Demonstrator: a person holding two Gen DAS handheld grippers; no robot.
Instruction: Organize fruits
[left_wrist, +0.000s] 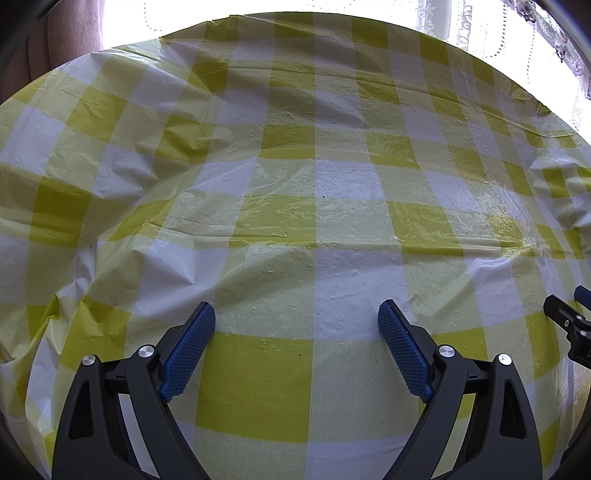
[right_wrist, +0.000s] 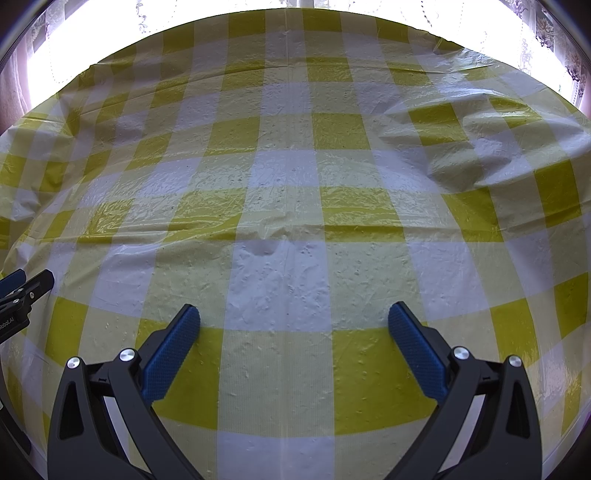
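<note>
We count 2 grippers: left gripper (left_wrist: 297, 314) and right gripper (right_wrist: 294, 316), both spread wide, nothing between jaws. 4 blue ribbed pads (left_wrist: 188, 350), black frames. 1 crinkled yellow-white checked plastic tablecloth (left_wrist: 314, 184). No fruit in view.

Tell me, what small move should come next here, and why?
Probably swing one gripper aside to look for fruit. Both the left gripper and the right gripper have open, empty jaws above the checked tablecloth, and neither view shows any fruit.
</note>
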